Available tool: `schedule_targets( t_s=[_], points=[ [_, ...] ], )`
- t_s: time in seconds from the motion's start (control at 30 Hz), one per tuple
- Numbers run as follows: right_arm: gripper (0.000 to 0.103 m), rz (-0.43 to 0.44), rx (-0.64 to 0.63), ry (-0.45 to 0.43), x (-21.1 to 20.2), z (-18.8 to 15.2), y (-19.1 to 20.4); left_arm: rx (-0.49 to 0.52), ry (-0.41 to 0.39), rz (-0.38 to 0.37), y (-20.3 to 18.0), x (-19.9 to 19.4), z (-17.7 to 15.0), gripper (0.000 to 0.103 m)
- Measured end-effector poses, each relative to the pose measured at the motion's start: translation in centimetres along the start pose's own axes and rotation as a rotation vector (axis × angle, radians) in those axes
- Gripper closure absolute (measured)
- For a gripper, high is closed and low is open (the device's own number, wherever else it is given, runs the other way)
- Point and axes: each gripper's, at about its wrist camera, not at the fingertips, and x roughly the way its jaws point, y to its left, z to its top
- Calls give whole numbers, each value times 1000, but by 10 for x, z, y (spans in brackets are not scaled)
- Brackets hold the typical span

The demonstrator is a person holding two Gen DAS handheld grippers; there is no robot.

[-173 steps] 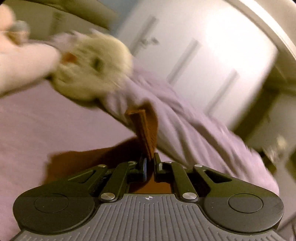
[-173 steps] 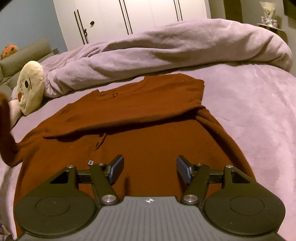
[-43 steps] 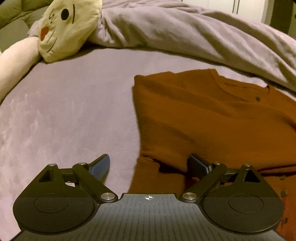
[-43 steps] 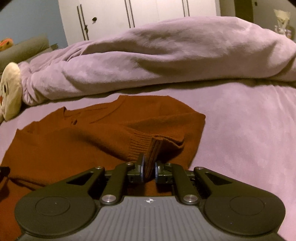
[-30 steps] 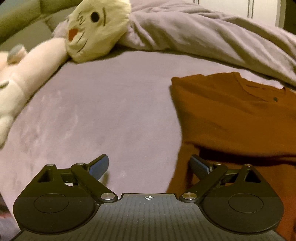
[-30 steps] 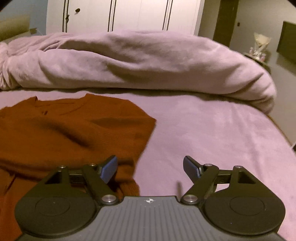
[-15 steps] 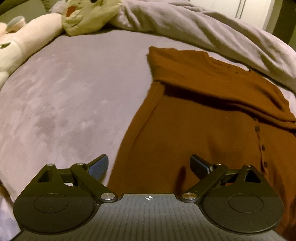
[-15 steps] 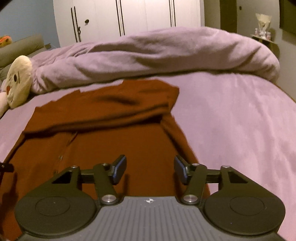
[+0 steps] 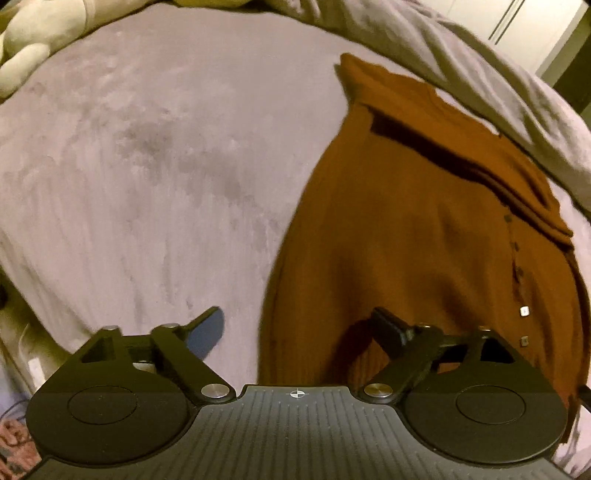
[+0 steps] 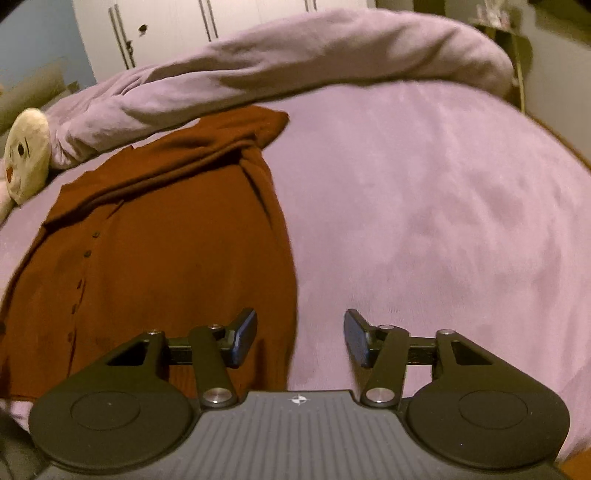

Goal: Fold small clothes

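Note:
A rust-brown buttoned cardigan (image 9: pixel 424 229) lies flat on the lilac bed, its sleeves folded across the upper part. In the right wrist view the cardigan (image 10: pixel 166 251) fills the left half. My left gripper (image 9: pixel 295 328) is open and empty, straddling the cardigan's lower left edge near the hem. My right gripper (image 10: pixel 299 338) is open and empty, straddling the lower right edge near the hem. Neither touches the cloth that I can tell.
A rolled lilac duvet (image 10: pixel 295 62) lies along the far side of the bed (image 10: pixel 443 206). A cream plush toy (image 10: pixel 26 155) rests at the far left, also in the left wrist view (image 9: pixel 33 44). White wardrobe doors (image 10: pixel 221 18) stand behind. The bed's near edge drops off at left (image 9: pixel 14 332).
Both grippers have pulled back toward the cardigan's hem and moved outward to its lower corners. Earlier, the right gripper let go of the folded sleeve. Both stay open.

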Motion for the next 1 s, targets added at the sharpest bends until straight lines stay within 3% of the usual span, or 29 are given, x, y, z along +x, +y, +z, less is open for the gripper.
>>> schedule_targets(
  t_s=[0.13, 0.4, 0.5, 0.57, 0.6, 0.77, 0.87, 1.0],
  points=[
    [67, 69, 37, 36, 4, -5, -2, 15, 0, -14, -3, 0, 0, 25],
    [67, 113, 45, 107, 10, -1, -3, 65, 33, -20, 0, 4, 2, 33],
    [68, 136, 50, 126, 12, -1, -3, 104, 42, -12, -4, 6, 7, 60],
    [83, 133, 36, 132, 14, 0, -1, 114, 60, -40, -6, 6, 12, 90],
    [98, 141, 31, 139, 15, 1, 0, 115, 74, -52, -7, 6, 14, 90],
    [98, 200, 18, 178, 21, 9, 5, 181, 114, -116, -14, 4, 22, 94],
    [98, 271, 77, 186, 19, 19, 2, 131, 117, -219, -12, -6, 38, 94],
    [98, 374, 176, 162, 18, 45, 0, 43, 51, -336, -14, -22, 76, 95]
  ],
)
